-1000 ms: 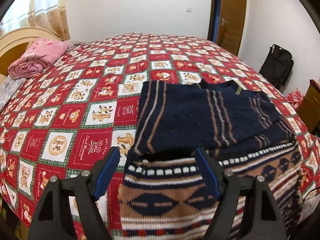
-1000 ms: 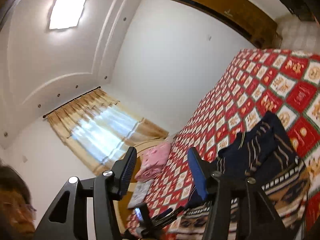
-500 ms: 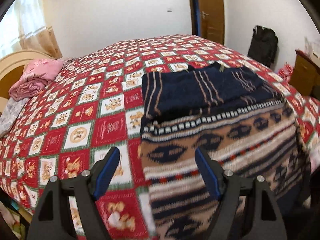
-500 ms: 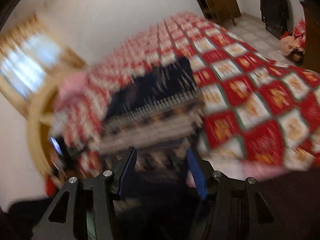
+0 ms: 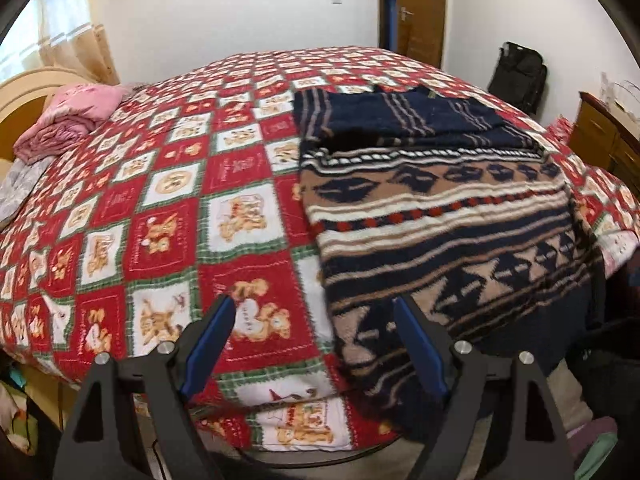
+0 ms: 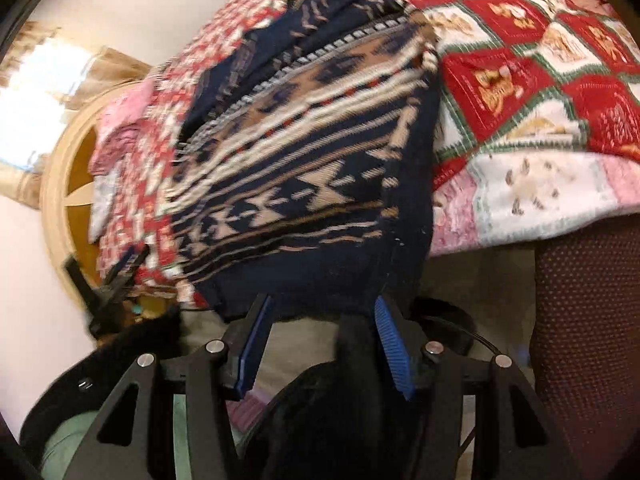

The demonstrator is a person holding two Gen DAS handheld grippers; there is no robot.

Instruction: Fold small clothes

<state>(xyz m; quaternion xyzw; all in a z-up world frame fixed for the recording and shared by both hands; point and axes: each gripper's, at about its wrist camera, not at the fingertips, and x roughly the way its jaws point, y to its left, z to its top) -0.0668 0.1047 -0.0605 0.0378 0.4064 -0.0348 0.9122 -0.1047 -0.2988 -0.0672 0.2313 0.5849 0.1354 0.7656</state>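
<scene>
Nearest, the left gripper (image 5: 310, 344) hung above the bed's near edge, its jaws having just opened wider, with nothing between them. The right gripper (image 6: 320, 346) was spread part-way, empty, just short of the hem of the patterned sweater (image 6: 304, 168). That sweater (image 5: 440, 232) lay flat on the red teddy-bear quilt (image 5: 160, 200), its hem drooping over the edge, its navy upper part folded across. Farther off sat a pink bundle (image 5: 68, 120) by the headboard.

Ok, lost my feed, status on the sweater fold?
Left gripper open, just widened, empty. Right gripper open, empty. Sweater half-folded on bedspread, hem overhanging. Nothing blocking.
</scene>
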